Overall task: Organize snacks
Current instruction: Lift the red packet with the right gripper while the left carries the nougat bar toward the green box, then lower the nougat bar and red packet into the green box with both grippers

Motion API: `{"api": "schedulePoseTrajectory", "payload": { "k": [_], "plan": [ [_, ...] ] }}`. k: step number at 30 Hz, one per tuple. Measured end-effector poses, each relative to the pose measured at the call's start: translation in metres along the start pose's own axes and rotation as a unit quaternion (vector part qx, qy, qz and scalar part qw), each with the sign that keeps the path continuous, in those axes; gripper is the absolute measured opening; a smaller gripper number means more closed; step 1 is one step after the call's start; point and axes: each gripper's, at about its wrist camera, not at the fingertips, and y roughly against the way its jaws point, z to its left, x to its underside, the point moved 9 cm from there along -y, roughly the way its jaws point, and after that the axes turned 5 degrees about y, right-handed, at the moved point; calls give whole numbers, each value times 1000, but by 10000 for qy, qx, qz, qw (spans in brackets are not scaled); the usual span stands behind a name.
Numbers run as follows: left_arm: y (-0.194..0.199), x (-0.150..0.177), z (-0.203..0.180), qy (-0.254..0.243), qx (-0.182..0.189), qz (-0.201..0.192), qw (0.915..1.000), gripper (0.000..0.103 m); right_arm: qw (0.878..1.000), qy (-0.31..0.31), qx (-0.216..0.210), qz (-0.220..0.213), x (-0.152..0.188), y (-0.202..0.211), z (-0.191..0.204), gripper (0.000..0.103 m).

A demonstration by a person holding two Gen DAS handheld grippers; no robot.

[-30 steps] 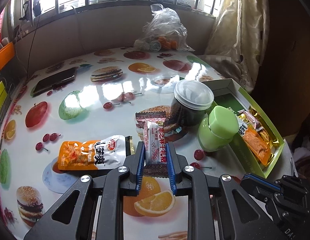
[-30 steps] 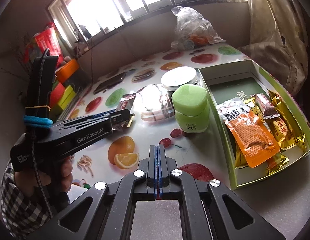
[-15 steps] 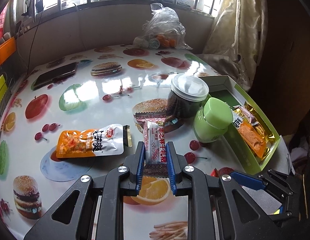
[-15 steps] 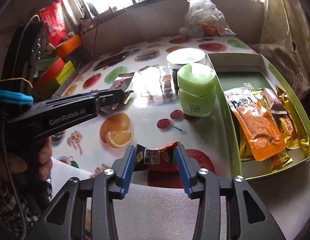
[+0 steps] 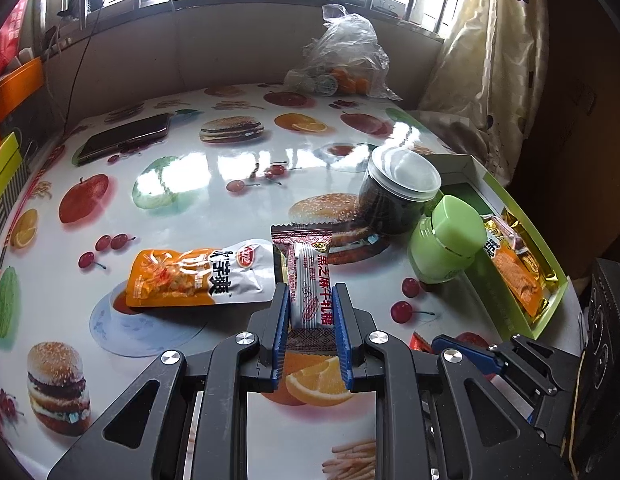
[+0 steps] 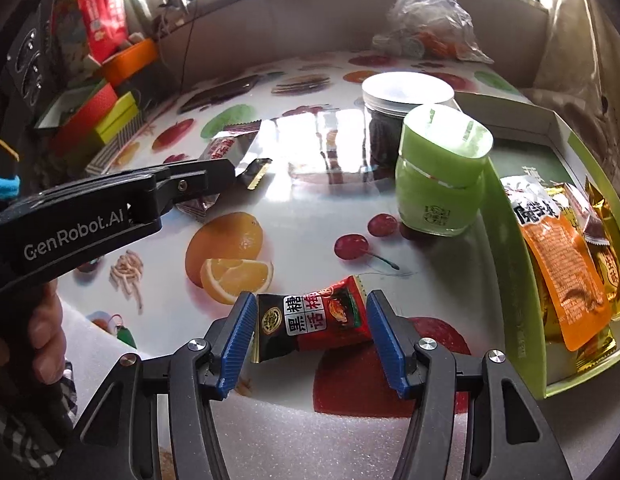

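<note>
**Red candy sits crosswise between the right jaws, box off to the right**

Fruit-and-burger printed tablecloth (image 5: 182,200) covers the whole surface, window bars at the far side, curtain on the right. So the bit that matters: the right gripper (image 6: 312,340) is angled down over the near edge of the table, jaws opening, and the red-and-black candy packet (image 6: 314,322) lies flat on the cloth in the gap. Its long axis runs left-right, straight across from one blue pad to the other, with the right end tipped slightly farther away. The pads don't look like they're pressing it; there's a sliver of daylight on each side, so it isn't held. Closing now would pinch it end to end along its length, which looks like it would buckle the wrapper; a bit of wrist roll would probably catch the short sides instead.

The green snack box (image 6: 514,280) lies to the right of that gripper and a little farther away, already holding an orange pouch (image 6: 562,264) and gold wrappers. The right hand is clearly the nearer one to both candy and box.

The left gripper (image 5: 312,316) is clamped on a white-and-red sesame candy bar (image 5: 312,280), long axis pointing away from the jaws. An orange-and-white snack pouch (image 5: 198,272) lies just left of it on the cloth, and a green jar (image 5: 446,248) and a dark jar with a clear lid (image 5: 394,196) stand between it and the box.
</note>
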Motion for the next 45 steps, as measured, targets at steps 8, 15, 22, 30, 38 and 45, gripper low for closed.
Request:
{"api": "schedulePoseTrajectory", "payload": {
  "k": [8,15,22,30,38,45],
  "plan": [
    [-1,2,2,33,21,20,10000,22,9995,258,177,-98,2,1,5,43],
    [5,4,1,56,12,-21,10000,22,9992,317,151,-183,2,4,7,32],
    [10,4,-2,70,11,-60,10000,22,9992,188,99,-331,1,15,4,29],
    [17,3,-13,-32,61,-82,9999,22,9983,46,70,-584,-8,35,-4,29],
    [36,-9,-34,-198,179,-283,9992,22,9953,-26,162,-959,-20,68,-16,29],
    [42,-17,-61,-381,366,-372,9979,22,9912,-299,424,-1216,-28,93,-49,29]
  ]
}}
